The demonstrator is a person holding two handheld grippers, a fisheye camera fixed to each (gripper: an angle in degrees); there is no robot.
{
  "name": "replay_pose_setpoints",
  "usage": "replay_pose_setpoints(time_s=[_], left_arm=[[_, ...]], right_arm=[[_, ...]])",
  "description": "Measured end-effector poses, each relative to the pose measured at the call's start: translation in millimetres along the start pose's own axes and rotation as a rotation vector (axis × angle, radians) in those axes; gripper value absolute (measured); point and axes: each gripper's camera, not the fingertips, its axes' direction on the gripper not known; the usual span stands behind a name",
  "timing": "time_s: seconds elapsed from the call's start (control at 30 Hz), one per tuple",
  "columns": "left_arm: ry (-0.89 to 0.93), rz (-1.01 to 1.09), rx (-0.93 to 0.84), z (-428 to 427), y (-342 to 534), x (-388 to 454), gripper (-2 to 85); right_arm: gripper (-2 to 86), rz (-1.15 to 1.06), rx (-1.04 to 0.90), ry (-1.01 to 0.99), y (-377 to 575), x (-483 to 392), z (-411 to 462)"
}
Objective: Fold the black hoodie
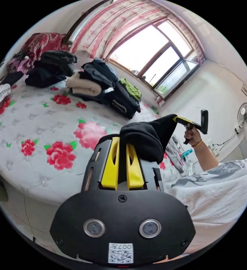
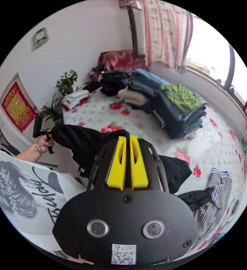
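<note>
You held the hoodie [image 1: 145, 140] stretched above the bed [image 1: 39, 123] between both grippers: your left gripper [image 1: 122, 143] had its jaws closed on one end, your right gripper [image 2: 128, 140] pinched the other. From the left view the right gripper sat at 2 o'clock; piled clothes [image 2: 171, 109] lay beyond, and the hoodie's lower part dropped behind the gripper bodies.

home bedroom: floral bed [image 1: 44, 126], curtained window [image 1: 154, 56], clothes piles [image 2: 157, 95]
</note>
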Motion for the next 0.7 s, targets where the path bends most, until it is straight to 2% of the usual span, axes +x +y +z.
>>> replay_pose_setpoints(time_s=[0.13,0.2,0.27,0.37,0.47,0.53,0.6,0.63,0.7], left_arm=[[0.021,0.254,0.235,-68,-61,98,1.8],[0.002,0.375,0.376,-110,-76,152,1.4],[-0.032,0.503,0.612,-172,-82,219,1.0],[0.010,0.625,0.880,-240,-82,283,0.9],[0.012,0.736,1.034,-272,-92,338,1.3],[0.000,0.766,1.064,-267,-110,364,1.8],[-0.022,0.762,1.019,-239,-142,384,2.7],[-0.039,0.746,0.919,-204,-173,394,3.6],[-0.074,0.706,0.665,-126,-229,397,7.0]], right_arm=[[0.2,-0.080,0.253,0.198,-2,-22,-145],[0.3,-0.194,0.410,0.360,10,-62,-224],[0.3,-0.223,0.518,0.429,20,-81,-276],[0.5,-0.240,0.713,0.443,38,-96,-353],[0.5,-0.270,0.808,0.497,44,-101,-399],[0.6,-0.260,0.804,0.564,40,-93,-406],[0.9,-0.177,0.719,0.603,27,-55,-392],[1.0,-0.148,0.681,0.602,23,-41,-384],[1.8,0.000,0.489,0.571,15,37,-333]])
